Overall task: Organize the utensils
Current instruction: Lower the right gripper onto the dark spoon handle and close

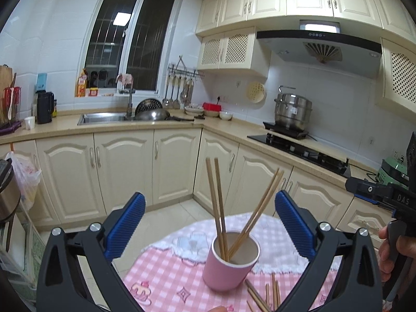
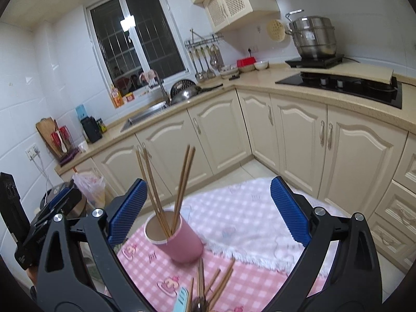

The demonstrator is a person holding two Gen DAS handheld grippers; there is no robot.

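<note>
Steel steamer pot (image 1: 293, 109) on stove, wok (image 1: 153, 114) by sink, dark window (image 1: 130, 36)

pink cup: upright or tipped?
Upright. The pink cup stands on its base on the checked cloth, mouth up, four chopsticks leaning inside.

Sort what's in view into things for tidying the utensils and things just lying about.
For the job: pink cup, chopsticks in it, loose chopsticks on the tablecloth.

Lying about: wok, steamer pot, hanging ladles, plastic bag.

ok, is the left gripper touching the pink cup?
Apart. In the left wrist view the left gripper is open, and the pink cup stands between its blue pads with checked tablecloth visible on both sides.
</note>
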